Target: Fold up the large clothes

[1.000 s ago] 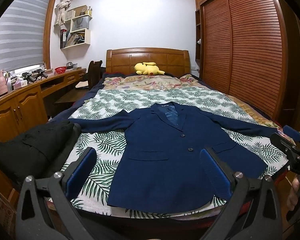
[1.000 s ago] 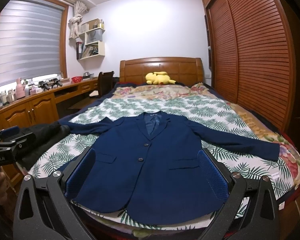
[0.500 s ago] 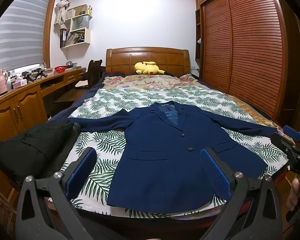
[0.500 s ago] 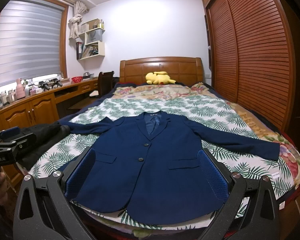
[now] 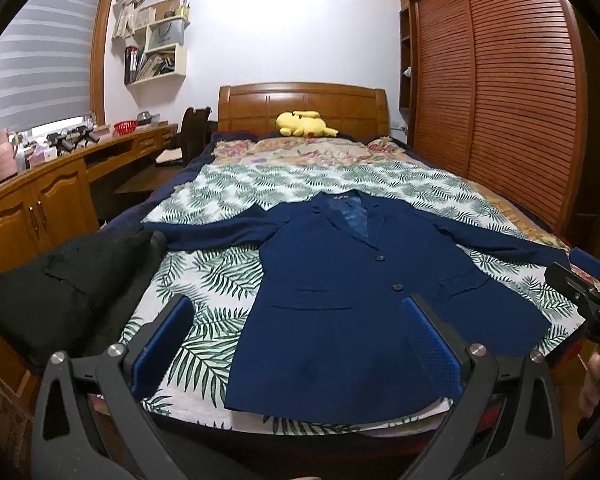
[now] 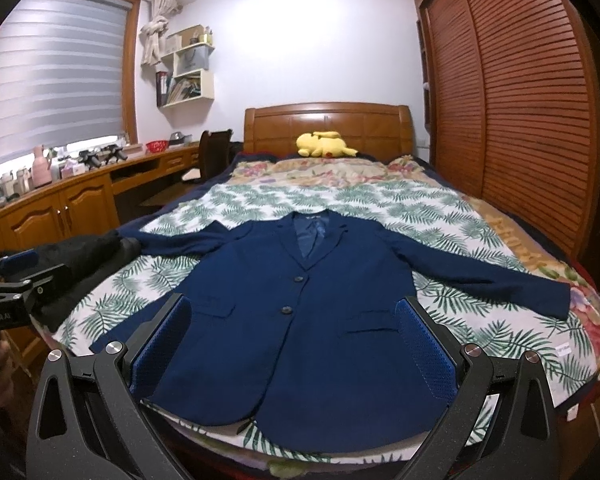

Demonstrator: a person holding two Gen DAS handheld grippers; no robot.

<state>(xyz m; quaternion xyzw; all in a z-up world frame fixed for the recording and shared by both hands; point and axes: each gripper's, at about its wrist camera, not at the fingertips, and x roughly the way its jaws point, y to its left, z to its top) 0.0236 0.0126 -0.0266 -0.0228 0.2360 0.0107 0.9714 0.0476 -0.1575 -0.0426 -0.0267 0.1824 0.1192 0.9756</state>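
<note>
A navy blue blazer (image 5: pixel 340 292) (image 6: pixel 308 312) lies flat and face up on the bed, buttoned, with both sleeves spread out sideways. My left gripper (image 5: pixel 296 344) hovers open above the foot of the bed, near the blazer's lower left hem, holding nothing. My right gripper (image 6: pixel 296 344) is open too, over the blazer's lower hem, empty. Each gripper shows in the other's view: the right one at the far right edge (image 5: pixel 588 296), the left one at the far left edge (image 6: pixel 16 280).
A palm-leaf sheet (image 5: pixel 260 188) covers the bed. A black garment (image 5: pixel 64 284) is heaped at the bed's left edge. A yellow plush toy (image 5: pixel 304 124) lies by the headboard. A wooden desk (image 5: pixel 52 184) runs along the left; a slatted wardrobe (image 5: pixel 512 92) stands right.
</note>
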